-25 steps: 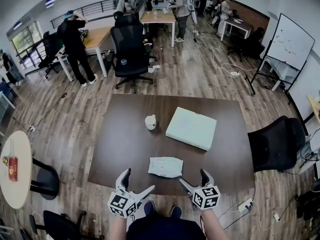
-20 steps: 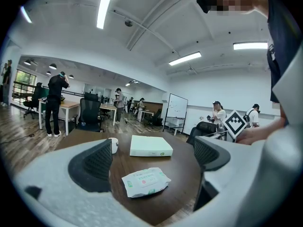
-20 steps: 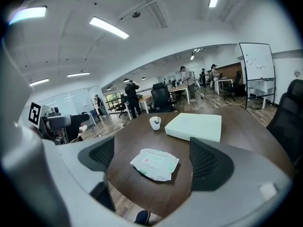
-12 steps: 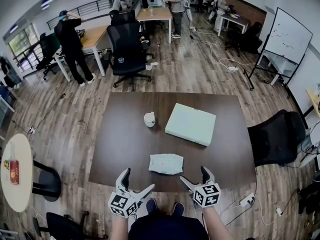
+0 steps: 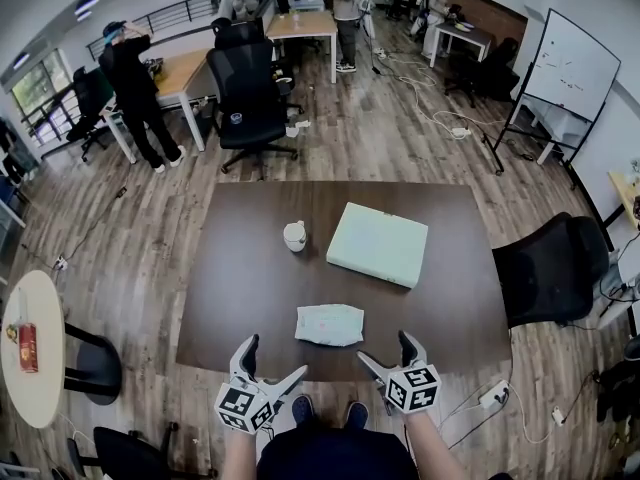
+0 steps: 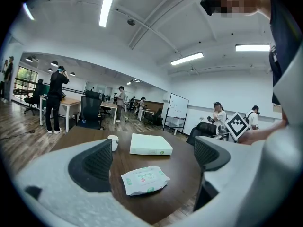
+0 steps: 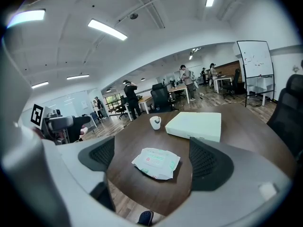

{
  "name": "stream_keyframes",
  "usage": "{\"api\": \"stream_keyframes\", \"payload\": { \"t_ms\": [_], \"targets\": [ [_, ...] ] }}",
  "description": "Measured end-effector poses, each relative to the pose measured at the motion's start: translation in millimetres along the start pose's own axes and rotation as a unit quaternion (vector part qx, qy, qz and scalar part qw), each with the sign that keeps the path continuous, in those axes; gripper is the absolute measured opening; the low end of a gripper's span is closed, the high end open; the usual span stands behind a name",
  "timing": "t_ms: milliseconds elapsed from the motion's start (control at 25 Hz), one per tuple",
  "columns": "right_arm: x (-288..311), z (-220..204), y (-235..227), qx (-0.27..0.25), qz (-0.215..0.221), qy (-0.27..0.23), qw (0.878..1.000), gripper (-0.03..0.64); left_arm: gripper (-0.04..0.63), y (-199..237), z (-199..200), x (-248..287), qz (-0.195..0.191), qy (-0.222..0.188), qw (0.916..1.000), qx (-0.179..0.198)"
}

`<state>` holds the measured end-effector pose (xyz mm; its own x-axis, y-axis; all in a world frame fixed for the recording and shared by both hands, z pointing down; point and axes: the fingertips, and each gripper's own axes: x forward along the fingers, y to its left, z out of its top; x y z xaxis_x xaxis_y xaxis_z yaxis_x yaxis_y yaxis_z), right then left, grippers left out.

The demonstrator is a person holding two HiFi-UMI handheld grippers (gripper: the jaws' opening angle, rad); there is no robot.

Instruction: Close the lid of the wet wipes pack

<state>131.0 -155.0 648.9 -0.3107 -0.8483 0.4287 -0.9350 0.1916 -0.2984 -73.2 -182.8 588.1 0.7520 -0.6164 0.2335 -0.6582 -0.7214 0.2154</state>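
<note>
Wet wipes pack [image 5: 331, 325] lies flat, long axis nine-to-three; left gripper [image 5: 277, 356] and right gripper [image 5: 384, 347] hover at six, fingers apart, empty.

The floor [image 5: 400, 148] is wood plank. A dark brown counter [image 5: 240, 298] stands at centre, with one black office chair [image 5: 245, 98] beyond its far edge and another [image 5: 550, 273] at its right. A whiteboard [image 5: 572, 68] stands far right and a round white table [image 5: 40, 308] at left. Wooden desks [image 5: 180, 73] occupy the back. Strip lights [image 6: 108, 6] run along the white ceiling.
</note>
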Motion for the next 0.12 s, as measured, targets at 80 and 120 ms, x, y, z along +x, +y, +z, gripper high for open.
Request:
{"api": "stream_keyframes", "payload": {
  "t_ms": [80,120],
  "targets": [
    [-0.3,1.3,2.4,-0.001,0.002,-0.004,1.000,0.508,0.528,1.7,-2.1,-0.7,0.000,0.002,1.0000,-0.002],
    [-0.4,2.1,3.7,-0.002,0.003,-0.006,1.000,0.508,0.528,2.6,-3.0,-1.1,0.000,0.003,1.0000,-0.003]
  ]
}}
